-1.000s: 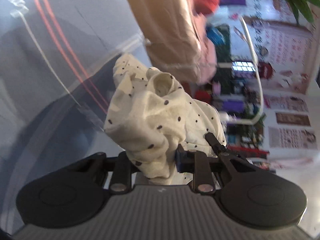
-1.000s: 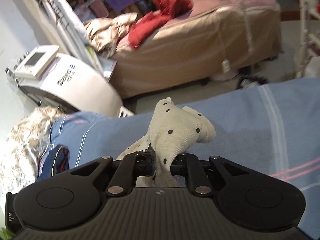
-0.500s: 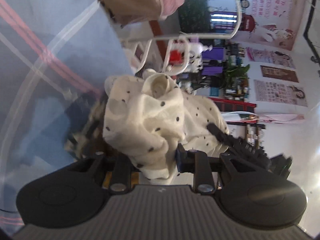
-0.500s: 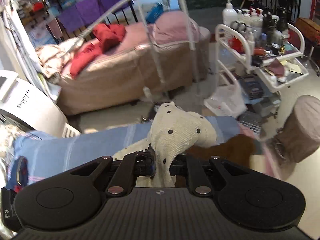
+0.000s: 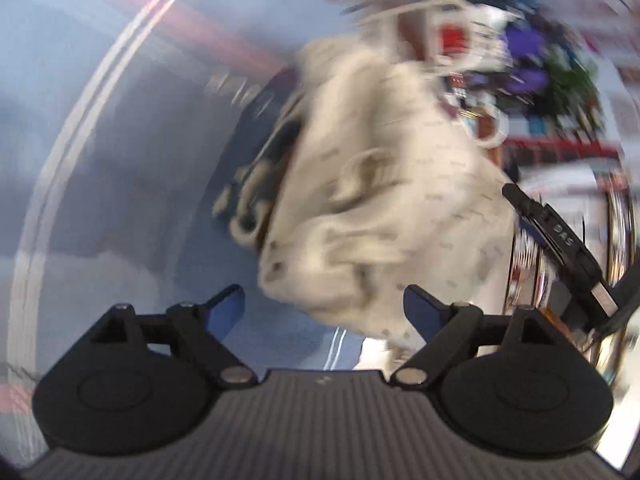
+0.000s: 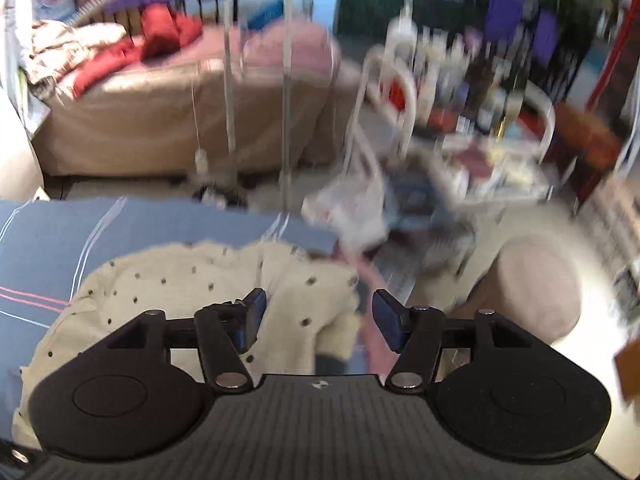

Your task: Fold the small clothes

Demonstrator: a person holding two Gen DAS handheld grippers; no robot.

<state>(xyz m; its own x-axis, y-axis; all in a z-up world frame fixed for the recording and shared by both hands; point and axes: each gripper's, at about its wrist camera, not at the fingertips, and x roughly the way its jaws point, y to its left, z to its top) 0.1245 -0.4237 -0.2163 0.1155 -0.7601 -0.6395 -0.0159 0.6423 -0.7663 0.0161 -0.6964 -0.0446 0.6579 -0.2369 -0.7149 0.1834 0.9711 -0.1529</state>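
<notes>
Near the striped blue sheet's [image 6: 60, 248] far edge lies the dotted cream garment [image 6: 192, 280], bunched, w/ both my tongs, left [image 5: 324, 306] & right [image 6: 318, 316], spread apart, empty; folding looks barely begun.

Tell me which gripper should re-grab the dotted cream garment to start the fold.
Right, probably. The right gripper is open low over the dotted cream garment, which lies on the blue striped sheet. The left gripper is open too, but its view is blurred.

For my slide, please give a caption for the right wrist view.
Right gripper, jaws open, above cream dotted garment on blue sheet.
</notes>
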